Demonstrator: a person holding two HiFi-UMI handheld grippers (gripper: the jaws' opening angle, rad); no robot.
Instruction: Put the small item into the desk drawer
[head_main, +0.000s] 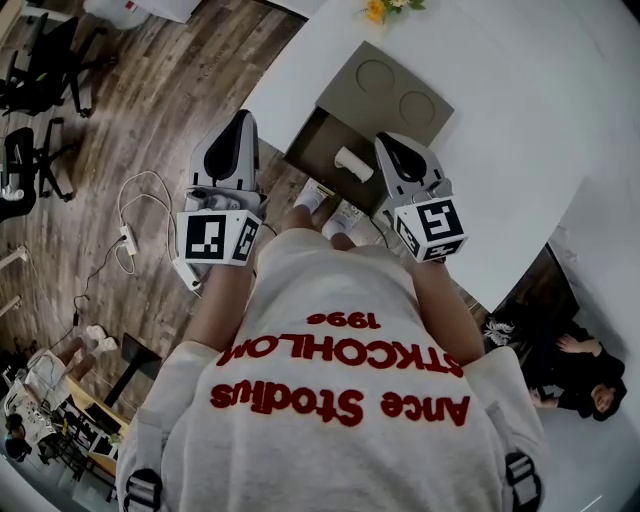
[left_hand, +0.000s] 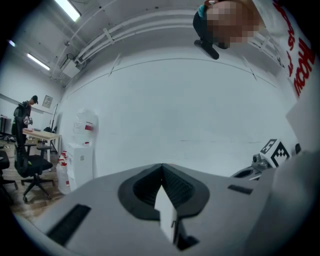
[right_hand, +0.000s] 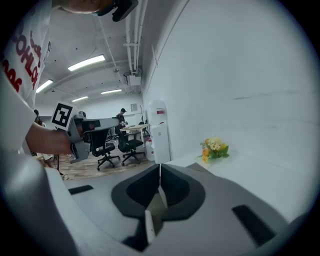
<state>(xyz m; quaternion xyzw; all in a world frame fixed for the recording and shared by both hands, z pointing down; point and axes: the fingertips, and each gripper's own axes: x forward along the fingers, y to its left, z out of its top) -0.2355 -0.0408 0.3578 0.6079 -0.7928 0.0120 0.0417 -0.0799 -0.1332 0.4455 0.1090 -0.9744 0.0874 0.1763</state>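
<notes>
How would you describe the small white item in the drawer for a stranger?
Start at the big white desk, then find the open drawer beside the tan panel with two round hollows. The small white item lies inside, the only pale thing on its dark floor.

bright even light, ceiling strip lights (right_hand: 86, 62), fisheye-warped dark corners, soft near foreground

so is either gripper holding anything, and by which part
Nothing is held: the left gripper and the right gripper both have jaws shut together, empty.
</notes>
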